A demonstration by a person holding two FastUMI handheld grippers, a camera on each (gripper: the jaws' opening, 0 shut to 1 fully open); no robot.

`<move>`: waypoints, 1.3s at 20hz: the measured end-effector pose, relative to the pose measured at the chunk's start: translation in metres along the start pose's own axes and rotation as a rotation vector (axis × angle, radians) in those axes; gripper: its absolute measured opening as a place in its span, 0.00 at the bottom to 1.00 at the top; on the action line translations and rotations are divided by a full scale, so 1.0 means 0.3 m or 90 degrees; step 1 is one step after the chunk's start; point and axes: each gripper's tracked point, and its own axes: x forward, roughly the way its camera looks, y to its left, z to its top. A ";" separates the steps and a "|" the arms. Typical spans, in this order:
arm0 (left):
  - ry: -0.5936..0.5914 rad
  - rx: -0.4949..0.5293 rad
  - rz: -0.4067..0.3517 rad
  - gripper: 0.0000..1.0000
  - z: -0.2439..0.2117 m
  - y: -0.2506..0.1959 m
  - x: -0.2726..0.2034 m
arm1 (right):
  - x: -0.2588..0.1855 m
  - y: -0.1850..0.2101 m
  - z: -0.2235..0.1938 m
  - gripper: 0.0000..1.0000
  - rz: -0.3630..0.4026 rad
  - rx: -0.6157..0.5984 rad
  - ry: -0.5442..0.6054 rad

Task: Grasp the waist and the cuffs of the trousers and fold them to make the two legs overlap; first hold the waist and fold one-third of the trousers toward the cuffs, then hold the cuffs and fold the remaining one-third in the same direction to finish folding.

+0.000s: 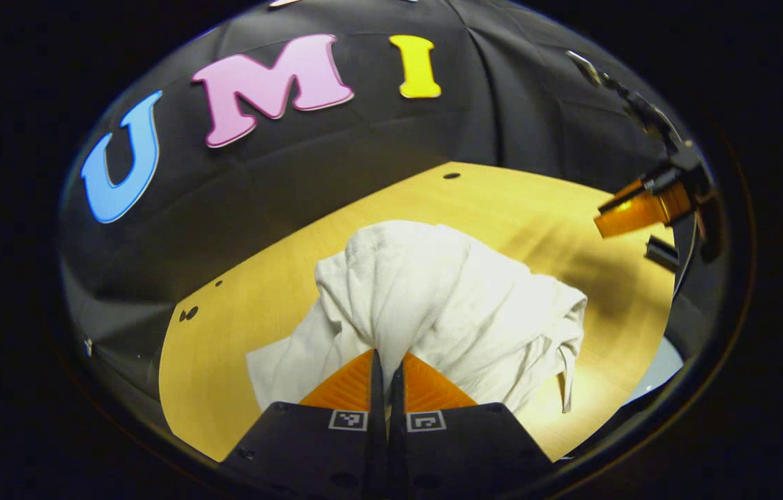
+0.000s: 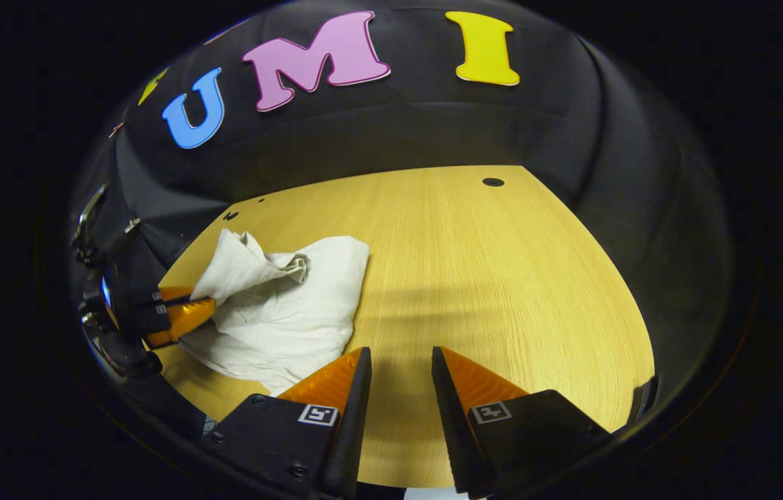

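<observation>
**Left claw pinches the trousers; right claw hangs parted over bare table**

In the left gripper view, the left gripper (image 1: 387,361) has its two fingers drawn almost together, with a bunch of white cloth caught between the tips. That cloth is the trousers (image 1: 433,298), which rise from the fingertips in a crumpled mound and spread out to both sides over the wooden table (image 1: 253,298). A drawstring or loose strip hangs down at the heap's right edge. Farther off, at the right rim of that view, the right gripper (image 1: 631,217) hangs above the table, well apart from the cloth.

In the right gripper view, the right gripper (image 2: 398,361) has its fingers standing apart with a clear gap, nothing between them, and only table (image 2: 489,278) showing through the gap. The trousers (image 2: 280,305) lie to its left in a rumpled pile, their near edge just beside the left-hand finger; whether they touch cannot be told. At the far left rim the left gripper (image 2: 187,314) grips the pile's edge, the cloth pulled up into a peak beside it. A small dark hole (image 2: 493,182) sits near the table's far edge, before the black cloth wall (image 2: 433,125).
</observation>
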 end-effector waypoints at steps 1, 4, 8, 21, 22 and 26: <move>0.007 0.017 -0.001 0.06 -0.013 -0.012 0.010 | 0.001 -0.013 0.004 0.55 -0.002 0.004 0.000; 0.021 0.054 0.001 0.06 -0.049 -0.038 0.027 | 0.006 -0.024 0.022 0.68 -0.001 0.006 -0.001; 0.041 0.101 0.010 0.06 -0.076 -0.052 0.042 | 0.027 -0.027 0.031 0.54 0.008 0.004 0.006; 0.127 0.161 0.057 0.43 -0.080 -0.088 -0.021 | 0.037 -0.029 0.076 0.55 0.026 0.015 0.007; 0.130 0.157 0.055 0.60 -0.078 -0.084 -0.036 | 0.029 -0.029 0.082 0.54 0.024 0.019 0.003; 0.107 0.172 0.076 0.85 -0.043 -0.023 -0.135 | -0.010 -0.008 0.094 0.54 0.012 0.027 -0.011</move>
